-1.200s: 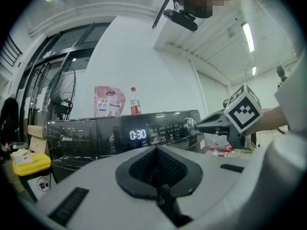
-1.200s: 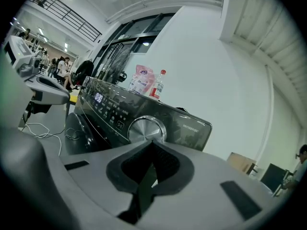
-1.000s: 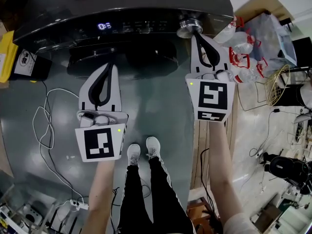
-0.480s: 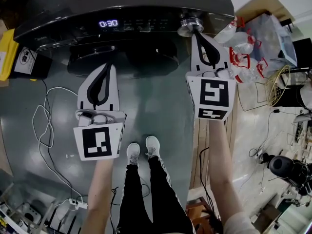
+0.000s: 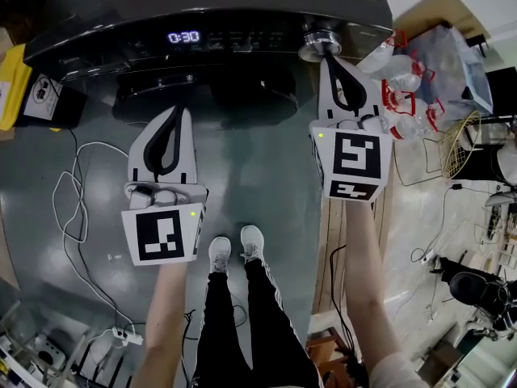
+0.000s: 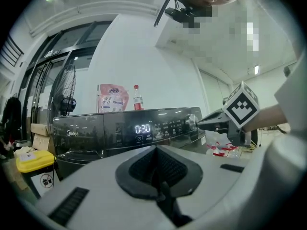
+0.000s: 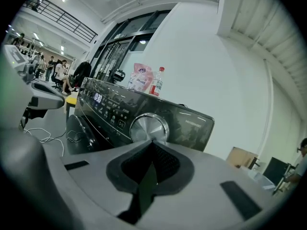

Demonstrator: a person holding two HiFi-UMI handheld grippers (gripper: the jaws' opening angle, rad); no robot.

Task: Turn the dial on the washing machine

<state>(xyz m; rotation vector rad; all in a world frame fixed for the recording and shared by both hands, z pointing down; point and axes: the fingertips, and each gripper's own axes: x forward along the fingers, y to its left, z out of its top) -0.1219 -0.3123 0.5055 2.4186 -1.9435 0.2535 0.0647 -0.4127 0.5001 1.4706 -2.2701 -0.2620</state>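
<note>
Head view: shows a dark front-loading washing machine (image 5: 210, 23) along the top edge, with a lit display (image 5: 183, 36) reading 0:30 on the control panel and a round silver dial (image 5: 317, 45) at the panel's right end

Right gripper (image 5: 329, 55): reaches up to the dial, jaws drawn together to a single point, tip resting at the dial's near edge; no part of the dial between the jaws. Right gripper view: shows the same closed tip (image 7: 152, 142) just below the dial (image 7: 149, 127), nothing held, the panel running off to the left

Left gripper (image 5: 179, 107): hangs well apart from the dial, in front of the round door (image 5: 202, 87) and over the grey floor (image 5: 258, 176); jaws pressed together and empty. Left gripper view: confirms the closed tip (image 6: 154, 147), with the display (image 6: 142, 128) straight ahead, the dial (image 6: 193, 122) to the right and the right gripper (image 6: 200, 123) meeting it from that side

On top of the machine: a pink-and-white pouch (image 6: 113, 98) just beside a red-capped bottle (image 6: 138, 98), both upright

Around the machine: a yellow bin (image 5: 10, 87) at the left, white cables (image 5: 69, 208) looped on the floor, a bundle of clear red-capped bottles (image 5: 396, 79) at the right; white shoes (image 5: 234, 253) between the two arms
</note>
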